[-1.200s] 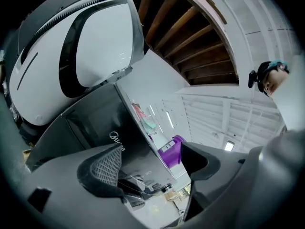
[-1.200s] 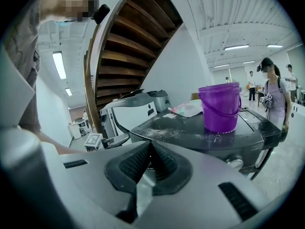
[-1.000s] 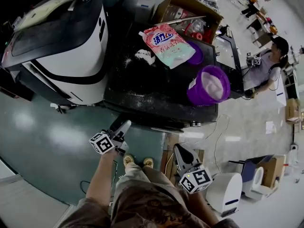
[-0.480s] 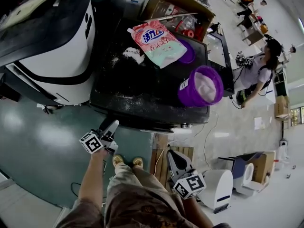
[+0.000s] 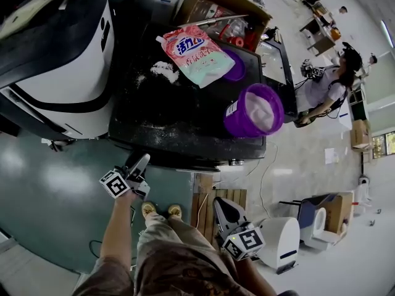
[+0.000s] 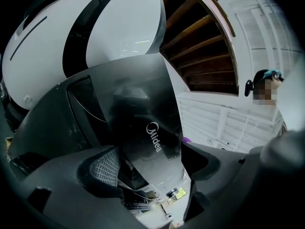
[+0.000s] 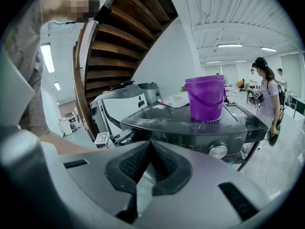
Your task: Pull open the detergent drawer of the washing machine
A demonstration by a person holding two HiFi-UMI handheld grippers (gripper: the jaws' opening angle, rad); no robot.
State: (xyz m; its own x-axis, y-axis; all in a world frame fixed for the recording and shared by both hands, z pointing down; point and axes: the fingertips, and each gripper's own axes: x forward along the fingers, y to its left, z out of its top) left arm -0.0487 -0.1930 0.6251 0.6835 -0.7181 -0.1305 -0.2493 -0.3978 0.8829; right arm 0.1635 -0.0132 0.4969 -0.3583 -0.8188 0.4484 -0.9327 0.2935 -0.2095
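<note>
Forearm (image 5: pixel 118 227) outstretched, left hand-held gripper (image 5: pixel 142 161) perhaps touching washing machine (image 5: pixel 185 125)

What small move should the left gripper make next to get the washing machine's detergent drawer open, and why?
Probably close the left gripper on the dark Midea-marked panel. Its jaws stand apart with that panel between them, at the front of the washing machine, so a grip seems due before any pull. The right gripper hangs back, jaws together and empty.
</note>
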